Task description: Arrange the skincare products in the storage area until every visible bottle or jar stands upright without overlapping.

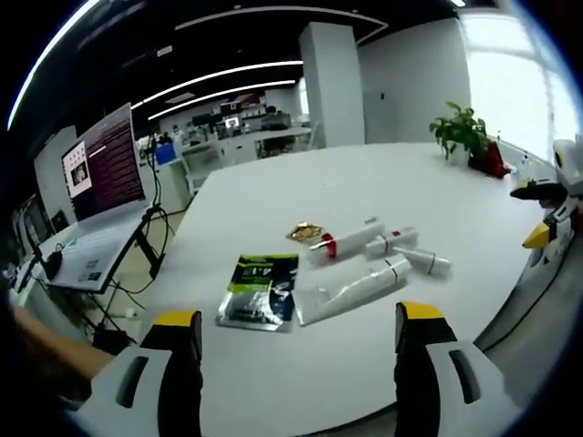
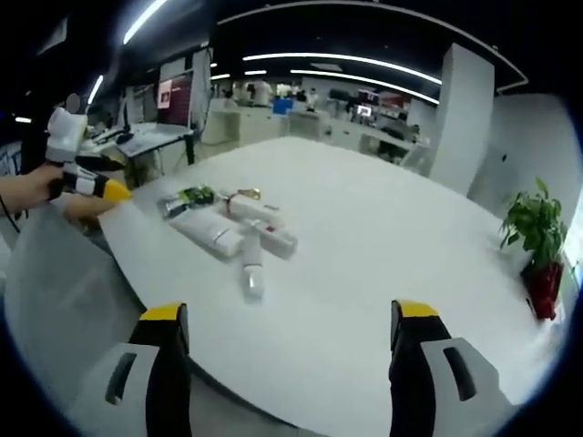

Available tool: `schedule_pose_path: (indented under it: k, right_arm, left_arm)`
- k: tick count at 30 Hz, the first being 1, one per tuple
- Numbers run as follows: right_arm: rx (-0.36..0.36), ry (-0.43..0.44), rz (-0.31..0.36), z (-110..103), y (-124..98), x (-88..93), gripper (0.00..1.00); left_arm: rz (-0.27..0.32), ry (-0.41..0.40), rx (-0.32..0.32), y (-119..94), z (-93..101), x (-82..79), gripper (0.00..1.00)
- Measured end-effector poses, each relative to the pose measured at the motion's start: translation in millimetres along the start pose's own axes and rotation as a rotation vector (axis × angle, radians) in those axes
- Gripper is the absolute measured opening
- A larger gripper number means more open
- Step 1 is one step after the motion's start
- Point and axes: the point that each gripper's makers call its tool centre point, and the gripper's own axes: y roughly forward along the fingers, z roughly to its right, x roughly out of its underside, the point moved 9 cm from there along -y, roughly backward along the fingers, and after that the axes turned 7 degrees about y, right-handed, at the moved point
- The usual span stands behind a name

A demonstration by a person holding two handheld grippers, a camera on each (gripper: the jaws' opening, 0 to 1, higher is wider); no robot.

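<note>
On the counter [image 1: 383, 200], a sachet [image 1: 260, 289] lies left of four tubes [image 1: 351, 291] lying flat together. A potted plant [image 1: 463, 135] stands at the far edge; a laptop [image 1: 102, 182] sits on a separate desk, left.

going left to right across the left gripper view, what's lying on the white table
dark green sachet → large white tube → small gold packet → red-banded white tube → small white tube → potted plant

Bare table [image 2: 383, 264] surrounds clustered tubes [image 2: 239, 235]; plant [image 2: 533, 238] far
</note>
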Motion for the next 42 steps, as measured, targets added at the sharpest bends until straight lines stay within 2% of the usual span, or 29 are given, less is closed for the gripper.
schedule_pose_path:
  k: [11,14,18,21,25,27,42]
  right_arm:
    - [-0.071,0.004,-0.05,-4.6,7.5,1.5,0.9]
    - [-0.103,0.042,-0.059,-0.6,11.7,1.6,0.89]
    - [-0.114,0.041,-0.079,4.5,21.5,3.1,0.88]
    - [-0.133,0.005,-0.097,3.5,29.4,0.4,0.88]
    - [-0.179,-0.091,-0.139,-1.5,42.4,-3.9,0.87]
    - [-0.21,-0.115,-0.155,-5.0,48.0,-6.9,0.86]
    - [-0.297,-0.238,-0.205,-23.2,92.1,-37.8,0.8]
  left_arm:
    - [-0.008,0.017,-0.002,-0.8,2.0,-0.5,0.82]
    - [-0.007,0.014,-0.004,-1.2,1.6,-0.6,0.82]
    - [-0.005,0.01,0.0,-0.9,0.9,-0.6,0.82]
    - [-0.004,0.013,0.003,-0.8,0.9,-0.4,0.81]
    - [-0.004,0.013,0.003,-1.5,1.6,-0.8,0.81]
    - [0.002,0.006,0.002,-2.2,0.7,-0.8,0.8]
    - [-0.003,0.006,0.008,-2.6,-0.3,0.7,0.78]
